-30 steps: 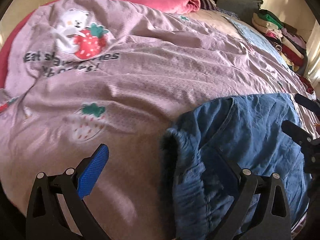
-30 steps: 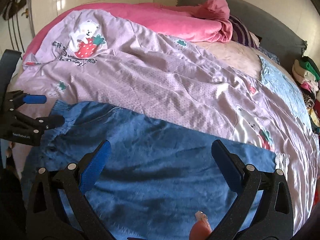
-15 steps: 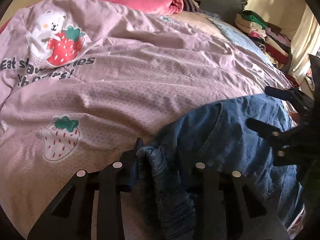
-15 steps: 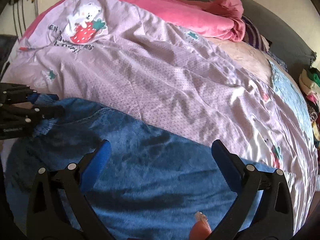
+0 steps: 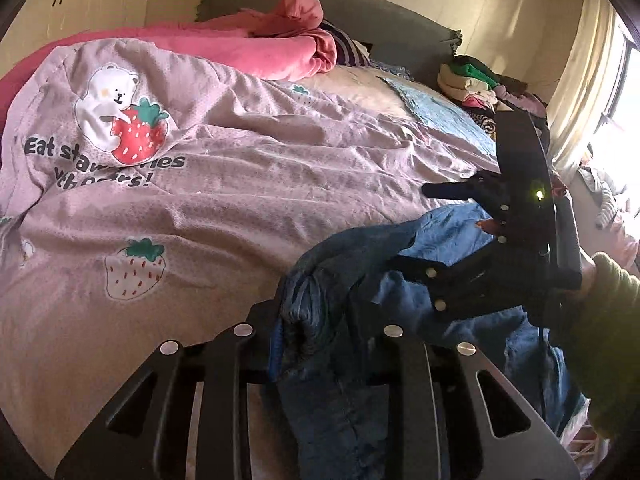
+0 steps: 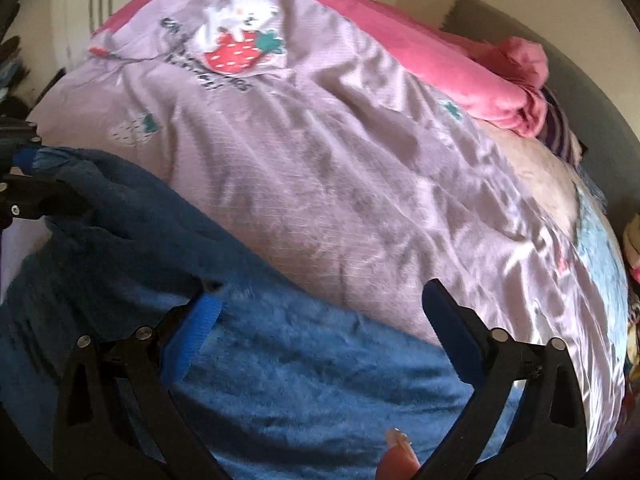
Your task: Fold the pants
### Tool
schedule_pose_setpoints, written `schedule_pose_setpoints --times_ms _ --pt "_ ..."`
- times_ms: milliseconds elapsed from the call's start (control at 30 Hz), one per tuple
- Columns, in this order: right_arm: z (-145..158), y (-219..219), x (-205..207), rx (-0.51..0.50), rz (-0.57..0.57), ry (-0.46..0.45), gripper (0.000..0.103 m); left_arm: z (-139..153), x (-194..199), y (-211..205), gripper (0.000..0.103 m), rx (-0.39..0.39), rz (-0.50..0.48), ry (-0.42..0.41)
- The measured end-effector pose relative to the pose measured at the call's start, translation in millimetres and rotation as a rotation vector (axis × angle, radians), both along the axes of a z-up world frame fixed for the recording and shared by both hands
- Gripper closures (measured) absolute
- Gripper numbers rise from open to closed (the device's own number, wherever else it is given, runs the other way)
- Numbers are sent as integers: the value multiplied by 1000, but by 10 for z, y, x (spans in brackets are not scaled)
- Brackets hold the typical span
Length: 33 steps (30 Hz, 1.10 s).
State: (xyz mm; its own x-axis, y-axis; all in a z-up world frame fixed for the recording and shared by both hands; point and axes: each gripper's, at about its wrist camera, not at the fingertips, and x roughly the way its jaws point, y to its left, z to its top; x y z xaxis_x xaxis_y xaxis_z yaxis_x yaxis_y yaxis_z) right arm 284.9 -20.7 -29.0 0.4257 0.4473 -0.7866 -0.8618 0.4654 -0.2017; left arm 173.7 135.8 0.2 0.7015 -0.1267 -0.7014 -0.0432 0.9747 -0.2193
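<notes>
One pair of blue pants [image 6: 280, 380] — two grippers, left [image 5: 316, 332] and right [image 6: 320, 312] — one lilac duvet [image 5: 240, 184], one pink blanket [image 5: 256, 46].

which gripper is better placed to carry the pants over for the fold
Left. The left hand-held gripper is shut on a bunched edge of the blue pants, so it can probably carry that end over. The right hand-held gripper is open above the fabric, gripping nothing.

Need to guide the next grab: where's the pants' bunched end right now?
In the left wrist view, low centre: the pants are pinched in the shut left gripper, above the lilac duvet.
</notes>
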Motion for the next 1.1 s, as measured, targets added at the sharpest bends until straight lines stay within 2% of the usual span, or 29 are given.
schedule_pose_setpoints --times_ms 33,133,233,300,433,600,800,1100 --pt "3 3 -13 7 18 28 48 -4 -10 -6 78 8 1 2" --pt "28 -32 -119 23 44 64 71 -13 -31 -2 77 17 4 3" --pt "73 -128 -250 45 30 71 86 12 -61 -8 77 35 10 -5" --pt "139 -243 -354 76 15 69 90 40 -115 -24 77 36 7 -15" --pt "345 -542 -630 166 -6 76 91 96 -281 -109 76 48 -16 -35" --pt "458 -803 -1032 210 -6 84 93 145 -576 -256 75 50 -44 -62" --pt "440 -1003 -1530 245 -9 130 93 156 -988 -364 75 32 -65 -77" --pt "307 -1124 -2191 251 -14 216 93 4 -1482 -427 74 9 -98 -47"
